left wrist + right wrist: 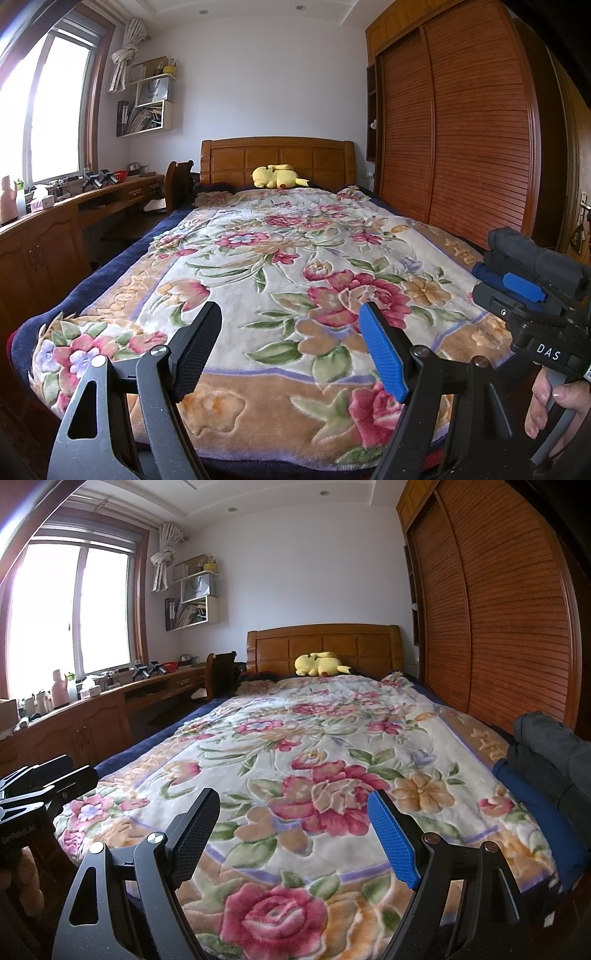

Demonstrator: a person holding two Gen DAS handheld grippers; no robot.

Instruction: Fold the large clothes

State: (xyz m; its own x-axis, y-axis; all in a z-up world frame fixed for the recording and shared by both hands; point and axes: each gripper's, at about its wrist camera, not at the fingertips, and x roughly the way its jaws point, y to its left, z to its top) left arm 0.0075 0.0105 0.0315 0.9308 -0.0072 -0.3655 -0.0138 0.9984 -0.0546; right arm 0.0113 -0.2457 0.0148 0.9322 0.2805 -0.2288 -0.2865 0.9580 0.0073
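Both grippers are hanging over the foot of the bed, pointed at the headboard [277,160]. The left gripper [291,350] has its jaws spread wide with nothing between them, just the flowery blanket [258,258] underneath. Same deal with the right gripper [295,834]: wide apart, holding nothing. In the left view the right gripper shows up at the right edge, with a hand [554,410] wrapped round its handle. The clothes [546,760], a dark grey and blue pile, sit on the right edge of the bed near the wardrobe [498,609], well clear of both claws. A yellow plush toy [319,664] lies up by the headboard.
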